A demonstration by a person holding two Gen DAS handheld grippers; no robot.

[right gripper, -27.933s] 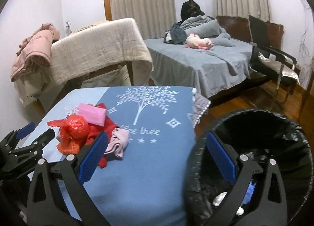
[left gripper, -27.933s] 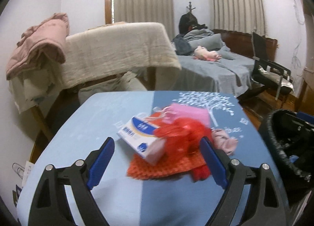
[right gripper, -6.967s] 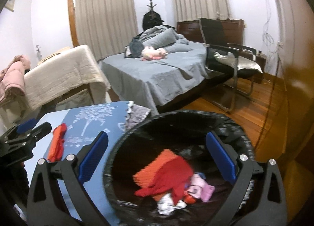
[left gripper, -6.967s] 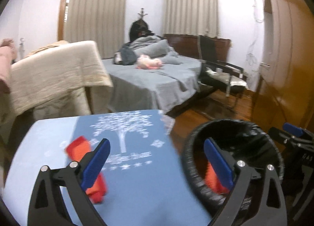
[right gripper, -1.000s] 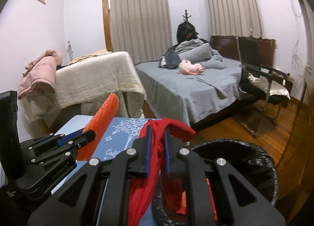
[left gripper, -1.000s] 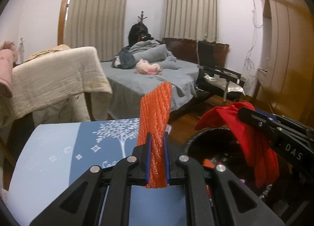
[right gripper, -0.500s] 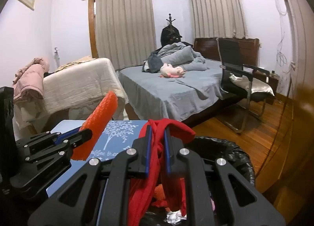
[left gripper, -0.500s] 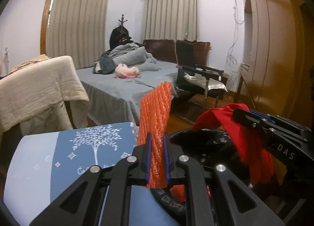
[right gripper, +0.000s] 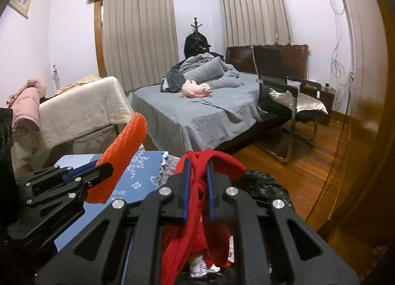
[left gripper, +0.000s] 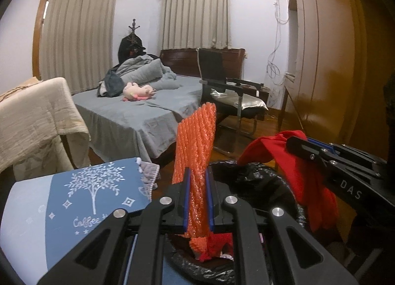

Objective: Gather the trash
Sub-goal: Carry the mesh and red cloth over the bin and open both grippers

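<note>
My left gripper [left gripper: 196,198] is shut on an orange ribbed foam net [left gripper: 196,141], held upright over the black-lined trash bin [left gripper: 261,181]. The net also shows in the right wrist view [right gripper: 121,154]. My right gripper [right gripper: 196,193] is shut on a red cloth [right gripper: 212,159] that hangs down into the bin [right gripper: 269,186]. The red cloth also shows in the left wrist view [left gripper: 303,168], to the right of the net. Orange and red trash [left gripper: 212,245] lies in the bin.
A blue table cover with a white tree print [left gripper: 81,201] lies left of the bin. A grey bed [right gripper: 202,114] with a pink plush stands behind. A black chair [right gripper: 284,97] is at the right on wooden floor. A wooden wardrobe [left gripper: 333,62] is far right.
Both grippers have moved right, away from the table and further over the bin, each still holding its item. More of the bin now lies beneath them.
</note>
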